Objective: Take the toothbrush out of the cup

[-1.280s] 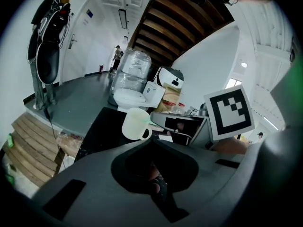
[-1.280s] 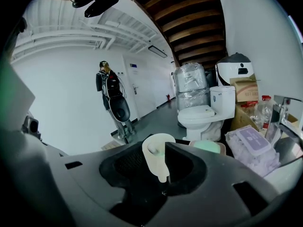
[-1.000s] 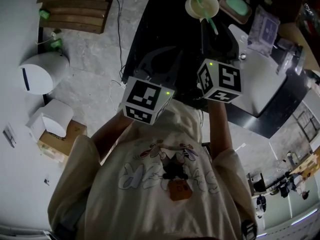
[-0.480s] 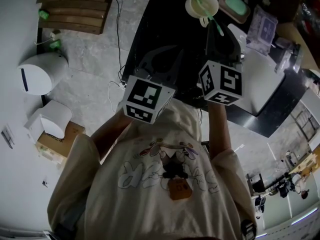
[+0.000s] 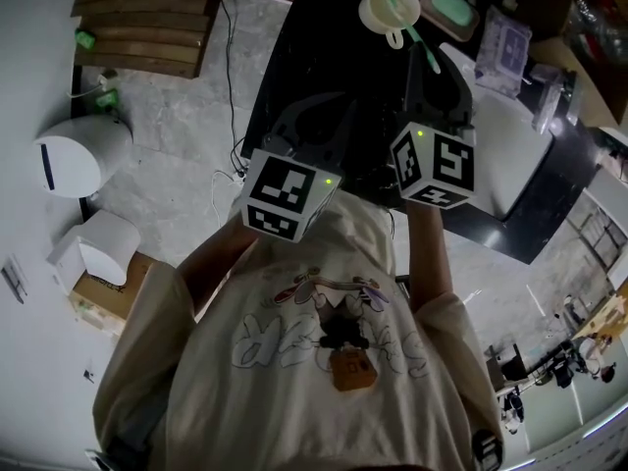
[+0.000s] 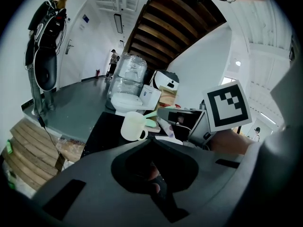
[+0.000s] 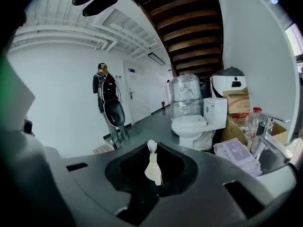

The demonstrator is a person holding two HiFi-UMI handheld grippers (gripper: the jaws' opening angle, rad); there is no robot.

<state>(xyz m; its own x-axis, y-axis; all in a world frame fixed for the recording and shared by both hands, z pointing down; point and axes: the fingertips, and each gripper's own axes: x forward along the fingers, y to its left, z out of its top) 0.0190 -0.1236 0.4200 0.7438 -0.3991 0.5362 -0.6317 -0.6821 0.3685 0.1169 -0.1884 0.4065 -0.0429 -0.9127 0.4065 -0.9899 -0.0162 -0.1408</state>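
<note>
- Surface (image 5: 314, 62): black top lying under and ahead of both claws; carries the items below.
- Left claw (image 6: 150, 141): jaws closed tip to tip, nothing between them. Held low and to the left of the right claw, well short of the cup.
- Right claw (image 7: 152, 144): jaws pinched onto the toothbrush. It stands ahead of the left claw, and its tips are near the cup.
- Soap dish (image 5: 451, 10): oval, with a green bar in it. It sits beyond the right claw's tips, just beside the cup.
- Cup (image 6: 131, 126): cream, one handle, upright on the surface straight ahead of the left claw.
- Toothbrush (image 7: 152, 167): a pale part shows between the right claw's jaws. The green handle slants from that claw to the cup's mouth, with its far end over the rim. Whether that end sits inside the cup cannot be told.
</note>
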